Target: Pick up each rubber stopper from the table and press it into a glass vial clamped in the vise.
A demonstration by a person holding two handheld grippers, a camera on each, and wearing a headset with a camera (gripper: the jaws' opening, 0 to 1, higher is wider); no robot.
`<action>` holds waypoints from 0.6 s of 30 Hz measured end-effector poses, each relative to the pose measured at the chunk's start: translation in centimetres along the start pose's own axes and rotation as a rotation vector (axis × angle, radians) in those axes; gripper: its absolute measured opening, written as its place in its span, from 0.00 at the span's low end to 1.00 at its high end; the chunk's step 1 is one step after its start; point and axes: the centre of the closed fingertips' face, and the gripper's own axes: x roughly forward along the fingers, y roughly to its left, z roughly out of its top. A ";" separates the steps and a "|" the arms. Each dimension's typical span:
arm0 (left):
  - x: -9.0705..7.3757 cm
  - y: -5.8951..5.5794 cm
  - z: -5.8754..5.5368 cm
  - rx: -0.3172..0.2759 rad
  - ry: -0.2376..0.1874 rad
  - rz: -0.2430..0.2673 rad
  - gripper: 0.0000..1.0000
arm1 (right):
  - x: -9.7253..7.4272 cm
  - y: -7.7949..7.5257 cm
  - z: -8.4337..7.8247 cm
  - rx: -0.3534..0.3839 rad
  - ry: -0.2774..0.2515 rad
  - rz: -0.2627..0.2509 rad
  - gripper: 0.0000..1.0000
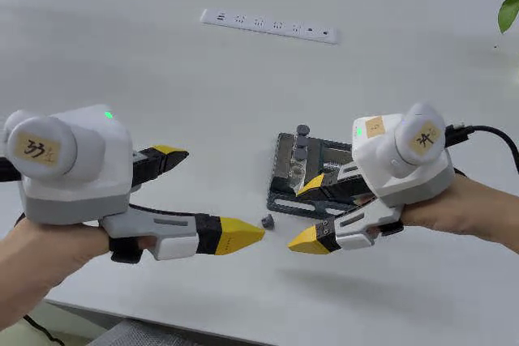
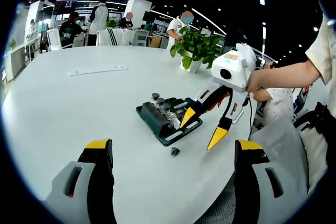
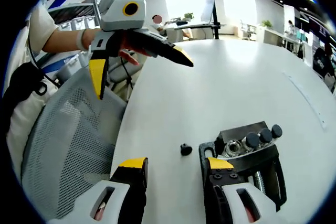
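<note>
A small dark rubber stopper [image 1: 267,220] [image 2: 175,151] [image 3: 186,149] lies loose on the white table, just in front of the black vise [image 1: 285,188] [image 2: 157,121] [image 3: 265,158]. Clamped in the vise is a row of glass vials; three carry dark stoppers [image 1: 302,141] [image 3: 264,135] and the nearest vial [image 1: 298,169] looks uncapped. My left gripper [image 1: 207,194] [image 2: 173,145] [image 3: 142,74] hovers left of the loose stopper, open and holding nothing. On the stopper's right, my right gripper [image 1: 302,216] [image 2: 201,129] [image 3: 175,163] is open with nothing in it, its upper jaw over the vise's near edge.
A white power strip [image 1: 268,26] [image 2: 98,70] lies at the far side of the table. A potted plant [image 2: 197,48] stands beyond the vise. A grey mesh chair [image 3: 63,145] sits at the table's near edge. People stand in the background.
</note>
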 end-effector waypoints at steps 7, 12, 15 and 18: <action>-0.1 -0.2 -0.3 -0.001 0.009 0.000 0.96 | 1.2 -0.1 0.4 -0.103 0.010 -0.002 0.29; -0.2 -0.1 -0.5 0.000 0.016 -0.001 0.96 | 2.0 -0.9 0.4 -0.160 0.022 -0.011 0.22; -0.3 0.0 -0.6 -0.002 0.020 0.000 0.96 | 2.2 -0.6 0.5 -0.191 0.030 -0.003 0.19; -0.2 -0.2 -0.5 -0.003 0.021 0.001 0.96 | 2.5 -0.9 0.1 -0.203 0.046 0.003 0.18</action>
